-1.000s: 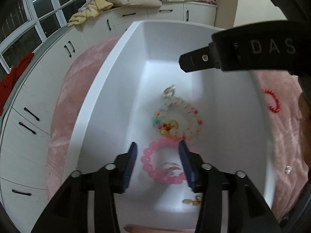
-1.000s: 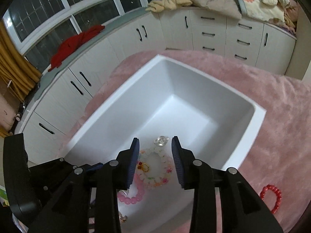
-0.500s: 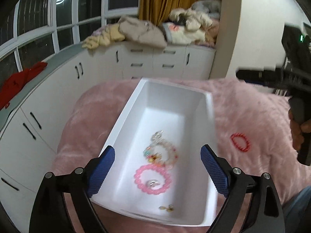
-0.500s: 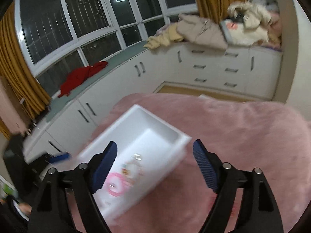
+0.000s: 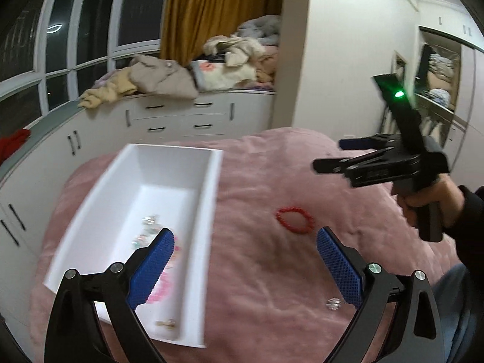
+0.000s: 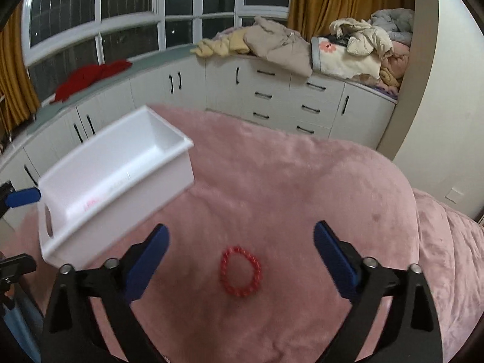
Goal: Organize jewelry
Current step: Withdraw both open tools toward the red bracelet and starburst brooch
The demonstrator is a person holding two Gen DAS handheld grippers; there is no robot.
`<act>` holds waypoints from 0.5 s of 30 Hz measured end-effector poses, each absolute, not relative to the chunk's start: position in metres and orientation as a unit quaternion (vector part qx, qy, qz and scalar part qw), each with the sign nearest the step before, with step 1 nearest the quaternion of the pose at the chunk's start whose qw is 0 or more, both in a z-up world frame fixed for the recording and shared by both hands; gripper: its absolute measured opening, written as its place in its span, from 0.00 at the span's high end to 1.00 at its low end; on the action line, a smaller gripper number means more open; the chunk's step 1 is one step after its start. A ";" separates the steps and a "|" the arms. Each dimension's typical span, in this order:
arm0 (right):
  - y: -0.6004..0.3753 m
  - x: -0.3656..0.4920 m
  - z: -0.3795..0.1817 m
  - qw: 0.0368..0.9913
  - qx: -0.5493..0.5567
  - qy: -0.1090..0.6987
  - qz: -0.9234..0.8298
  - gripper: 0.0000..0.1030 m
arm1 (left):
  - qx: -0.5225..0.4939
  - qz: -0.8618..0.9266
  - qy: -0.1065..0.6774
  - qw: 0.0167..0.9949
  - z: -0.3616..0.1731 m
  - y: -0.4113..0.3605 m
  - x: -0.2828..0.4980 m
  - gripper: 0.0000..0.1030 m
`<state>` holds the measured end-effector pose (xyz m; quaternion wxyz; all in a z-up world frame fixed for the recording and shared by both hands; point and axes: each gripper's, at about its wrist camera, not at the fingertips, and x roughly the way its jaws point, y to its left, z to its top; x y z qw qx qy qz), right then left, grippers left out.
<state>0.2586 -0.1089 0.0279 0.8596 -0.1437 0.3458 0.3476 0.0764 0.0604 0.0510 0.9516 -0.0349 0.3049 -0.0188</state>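
A white bin point(image 5: 211, 199) lies on the pink blanket point(image 5: 272, 272). Blurred inside it are a pink bead bracelet point(image 5: 163, 290), a multicoloured bead bracelet point(image 5: 145, 236) and a small gold piece point(image 5: 168, 331). A red bead bracelet point(image 5: 295, 230) lies on the blanket right of the bin, and a small crystal piece point(image 5: 332, 303) lies nearer. My left gripper point(image 5: 245, 236) hangs above the bin's right edge, jaws opening wide, nothing between them. My right gripper point(image 6: 241, 230) hovers over the red bracelet point(image 6: 223, 272), jaws opening, empty; the bin point(image 6: 121, 199) is to its left.
White cabinets point(image 6: 272, 96) with drawers curve around the bed under the windows, with piles of clothes point(image 6: 332, 48) on top. A hand point(image 5: 423, 202) holds the right gripper at the right of the left wrist view. The blanket falls away at the far edge.
Both grippers have pulled back and up out of the bin and opened wide. The pink and multicoloured bracelets stay in the bin. The right gripper has swung right, over the red bracelet.
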 end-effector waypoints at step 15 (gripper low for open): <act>-0.129 0.261 -0.045 0.866 -0.132 0.383 0.294 0.37 | -0.001 -0.164 0.365 0.916 -0.039 -0.020 0.094 0.07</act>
